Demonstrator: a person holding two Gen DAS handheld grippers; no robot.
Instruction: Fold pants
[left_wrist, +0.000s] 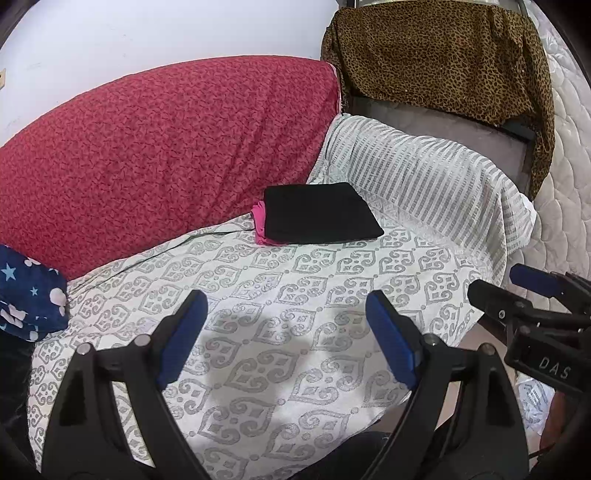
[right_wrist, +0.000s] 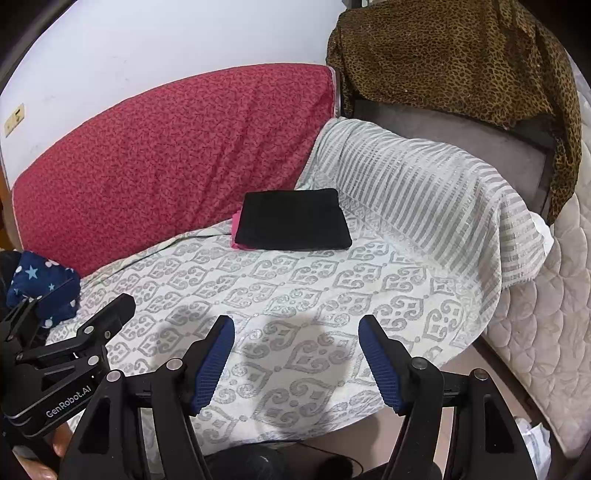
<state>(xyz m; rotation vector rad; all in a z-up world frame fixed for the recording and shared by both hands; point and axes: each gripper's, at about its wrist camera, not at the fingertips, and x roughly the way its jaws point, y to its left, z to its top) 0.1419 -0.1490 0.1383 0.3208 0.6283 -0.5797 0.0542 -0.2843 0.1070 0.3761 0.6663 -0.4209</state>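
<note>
Folded black pants (left_wrist: 320, 213) lie as a neat rectangle on top of a folded pink garment (left_wrist: 259, 221) at the far side of the patterned white bedspread (left_wrist: 258, 295). They also show in the right wrist view (right_wrist: 293, 220). My left gripper (left_wrist: 286, 314) is open and empty, held above the near part of the bed. My right gripper (right_wrist: 295, 334) is open and empty too, beside the left one. Each gripper shows at the edge of the other's view: the right one (left_wrist: 517, 288), the left one (right_wrist: 110, 310).
A red patterned cushion (left_wrist: 166, 147) leans along the wall behind the bed. A navy star-print cloth (left_wrist: 29, 295) lies at the left edge. A striped white cover (left_wrist: 424, 177) and a leopard-print cloth (left_wrist: 443, 55) are at the right, with a quilted mattress (right_wrist: 546, 314) beside.
</note>
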